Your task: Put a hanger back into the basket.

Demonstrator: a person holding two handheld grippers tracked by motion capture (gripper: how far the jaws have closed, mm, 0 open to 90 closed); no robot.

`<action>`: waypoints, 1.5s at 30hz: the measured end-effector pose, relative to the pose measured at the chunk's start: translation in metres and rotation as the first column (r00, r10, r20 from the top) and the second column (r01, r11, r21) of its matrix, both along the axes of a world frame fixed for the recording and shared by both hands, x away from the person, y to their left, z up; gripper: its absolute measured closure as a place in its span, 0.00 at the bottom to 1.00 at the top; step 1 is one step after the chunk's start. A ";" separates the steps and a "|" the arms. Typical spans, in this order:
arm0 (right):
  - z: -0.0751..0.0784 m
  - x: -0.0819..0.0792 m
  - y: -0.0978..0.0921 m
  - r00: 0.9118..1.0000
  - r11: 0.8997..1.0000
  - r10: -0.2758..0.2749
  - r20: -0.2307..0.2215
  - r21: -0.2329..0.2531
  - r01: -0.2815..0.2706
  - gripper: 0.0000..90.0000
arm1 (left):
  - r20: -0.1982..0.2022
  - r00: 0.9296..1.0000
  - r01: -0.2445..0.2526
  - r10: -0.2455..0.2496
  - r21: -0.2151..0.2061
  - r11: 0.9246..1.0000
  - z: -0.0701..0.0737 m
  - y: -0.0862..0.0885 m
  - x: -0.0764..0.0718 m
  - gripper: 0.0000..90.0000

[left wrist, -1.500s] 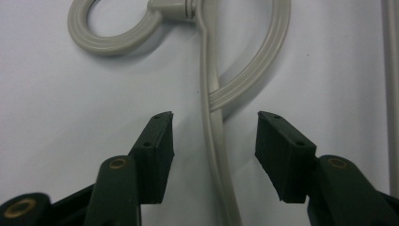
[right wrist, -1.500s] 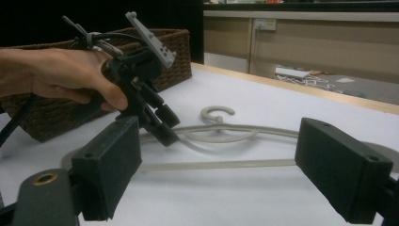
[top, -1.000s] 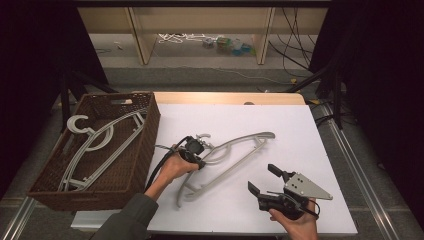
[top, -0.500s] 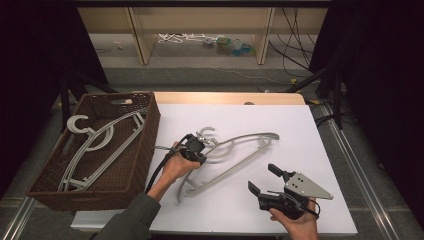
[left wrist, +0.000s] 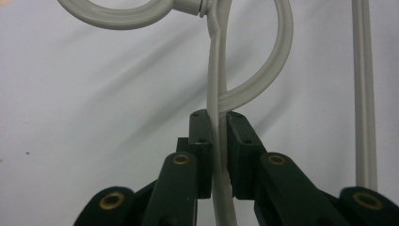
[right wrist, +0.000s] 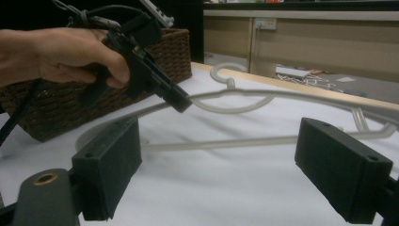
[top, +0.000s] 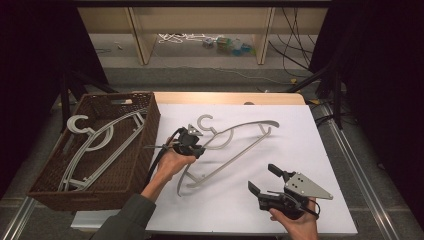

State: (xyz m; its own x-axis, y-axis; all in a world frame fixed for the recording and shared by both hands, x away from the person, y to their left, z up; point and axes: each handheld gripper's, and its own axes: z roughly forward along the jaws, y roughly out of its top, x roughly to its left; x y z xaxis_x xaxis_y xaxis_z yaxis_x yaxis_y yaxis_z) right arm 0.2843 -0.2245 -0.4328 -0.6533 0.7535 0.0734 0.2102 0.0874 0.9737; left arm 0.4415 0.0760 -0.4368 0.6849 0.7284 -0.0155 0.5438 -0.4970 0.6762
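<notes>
Left hand-held gripper (top: 192, 142) clamped on hanger (top: 235, 150), now dragged slightly farther up the white tabletop (top: 300, 150) beside basket (top: 145, 135), probably repositioning; right hand-held gripper (top: 267, 180) idle, jaws wide apart.

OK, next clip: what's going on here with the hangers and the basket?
A person works at a white table with a gripper in each hand. The left gripper is shut on the shoulder bar of a grey hanger, near its hook. The right gripper is open, apart from the hanger at the near edge. More grey hangers lie in the wicker basket at the left.
</notes>
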 end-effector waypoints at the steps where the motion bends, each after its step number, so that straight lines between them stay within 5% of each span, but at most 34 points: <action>1: 0.000 0.000 0.000 1.000 1.000 0.000 0.000 0.000 0.000 0.18 | 0.005 1.000 -0.008 0.008 -0.007 1.000 0.001 0.000 0.000 0.91; 9: 0.001 0.000 0.000 1.000 1.000 -0.003 -0.006 -0.007 0.003 0.18 | 0.011 1.000 -0.023 0.024 -0.046 0.999 0.015 0.010 0.001 0.91; 21: 0.001 -0.001 -0.001 1.000 1.000 -0.009 -0.011 -0.027 0.009 0.18 | 0.032 0.999 -0.025 0.029 -0.109 0.994 0.058 0.025 -0.002 0.91; 23: 0.000 0.000 0.000 1.000 1.000 -0.002 0.001 0.000 0.002 0.18 | 0.045 0.999 -0.012 0.017 -0.111 0.994 0.070 0.028 -0.006 0.91; 35: 0.001 -0.001 0.000 1.000 1.000 0.005 -0.019 -0.023 -0.006 0.18 | 0.058 0.998 0.039 -0.030 -0.153 0.988 0.103 0.039 -0.026 0.91; 45: 0.000 0.000 0.001 1.000 1.000 -0.008 -0.011 -0.023 0.007 0.18 | 0.086 0.995 0.070 -0.054 -0.206 0.976 0.136 0.057 -0.045 0.91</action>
State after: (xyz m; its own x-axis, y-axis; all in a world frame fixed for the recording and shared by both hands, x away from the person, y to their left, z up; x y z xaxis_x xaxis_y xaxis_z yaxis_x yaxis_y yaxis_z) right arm 0.2840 -0.2239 -0.4326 -0.6469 0.7600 0.0626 0.2212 0.1085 0.9692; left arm 0.3969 0.1326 -0.3013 0.7339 0.6709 -0.1066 0.4568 -0.3712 0.8084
